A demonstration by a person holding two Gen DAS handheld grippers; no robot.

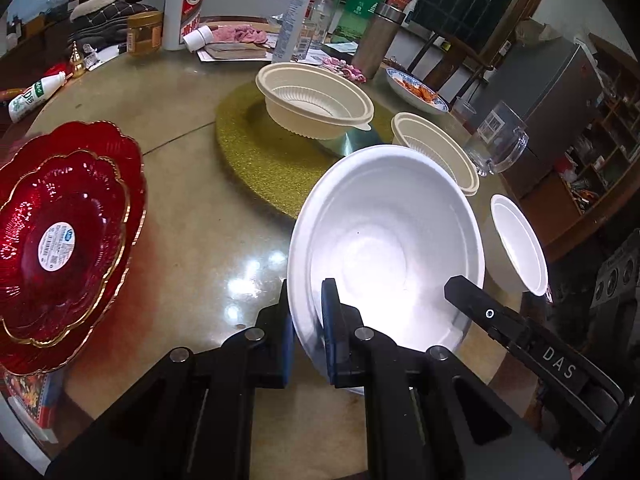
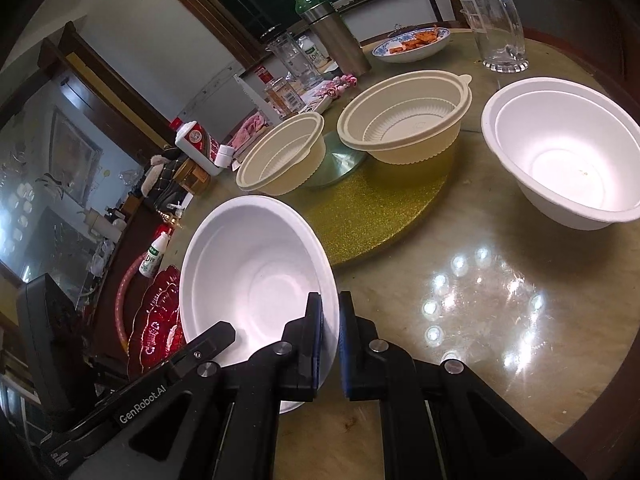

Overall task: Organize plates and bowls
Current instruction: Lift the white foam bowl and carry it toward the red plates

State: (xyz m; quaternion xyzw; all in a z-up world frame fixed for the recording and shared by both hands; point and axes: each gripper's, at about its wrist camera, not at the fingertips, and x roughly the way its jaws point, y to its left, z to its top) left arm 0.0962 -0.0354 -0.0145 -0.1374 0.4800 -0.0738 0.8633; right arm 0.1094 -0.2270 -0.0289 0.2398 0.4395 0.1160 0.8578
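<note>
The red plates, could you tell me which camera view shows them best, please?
The left wrist view: the red plates sit stacked, a smaller one nested in a larger, with gold rims and a white sticker all visible. In the right wrist view only an edge shows, mostly hidden behind the white bowl that both grippers hold.

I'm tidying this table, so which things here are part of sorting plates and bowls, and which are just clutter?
Part of the job: big white bowl, small white bowl, two cream bowls, red plates.

Just lying about: liquor bottle, green bottle, glass mug, dish of food, steel flask.
</note>
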